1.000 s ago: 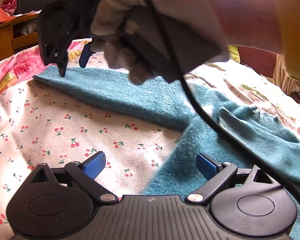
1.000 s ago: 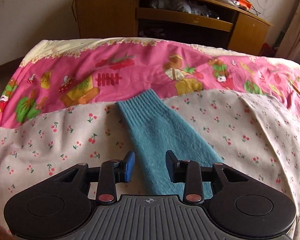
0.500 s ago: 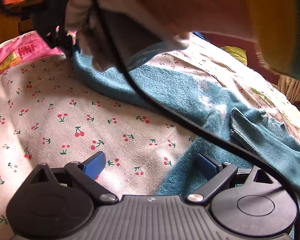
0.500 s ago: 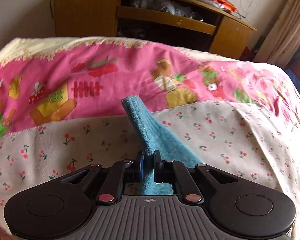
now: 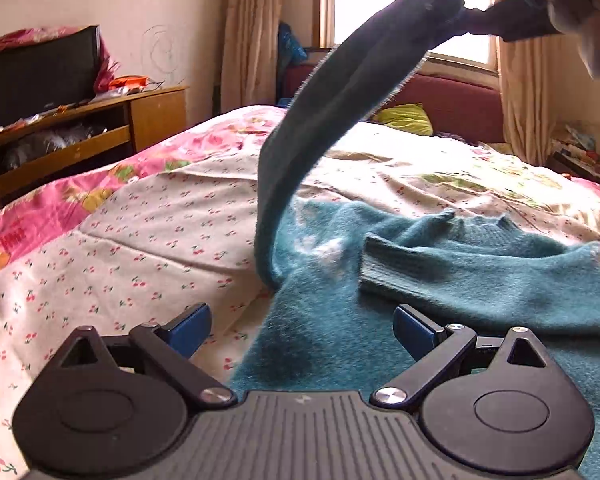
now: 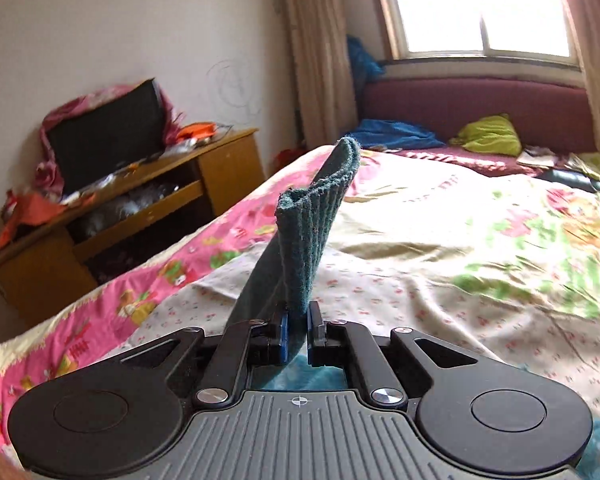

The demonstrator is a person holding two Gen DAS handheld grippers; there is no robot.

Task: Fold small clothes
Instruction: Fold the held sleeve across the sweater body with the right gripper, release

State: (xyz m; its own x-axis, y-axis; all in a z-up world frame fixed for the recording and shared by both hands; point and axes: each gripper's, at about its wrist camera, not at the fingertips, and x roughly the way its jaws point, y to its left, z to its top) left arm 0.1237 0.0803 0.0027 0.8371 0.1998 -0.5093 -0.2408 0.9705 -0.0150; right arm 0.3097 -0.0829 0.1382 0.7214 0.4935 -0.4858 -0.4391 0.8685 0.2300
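Note:
A teal knitted sweater (image 5: 440, 280) lies on the bed, its other sleeve folded across the body with the ribbed cuff (image 5: 384, 268) on top. My right gripper (image 6: 298, 334) is shut on the near sleeve just below its ribbed cuff (image 6: 320, 216), which stands up in front of it. In the left wrist view that sleeve (image 5: 320, 120) rises from the sweater's shoulder up to the right gripper at top right. My left gripper (image 5: 302, 326) is open and empty, low over the sweater's edge.
The bed has a cherry-print sheet (image 5: 120, 248) with a pink cartoon border (image 5: 32, 220). A wooden TV stand (image 6: 112, 220) with a black screen stands beyond the bed's left side. A maroon sofa (image 6: 480, 108) with a green cushion sits under the window.
My right gripper closed on the sleeve near its cuff and lifted it high off the bed, swinging toward the sweater body. My left gripper stayed open by the sweater's edge.

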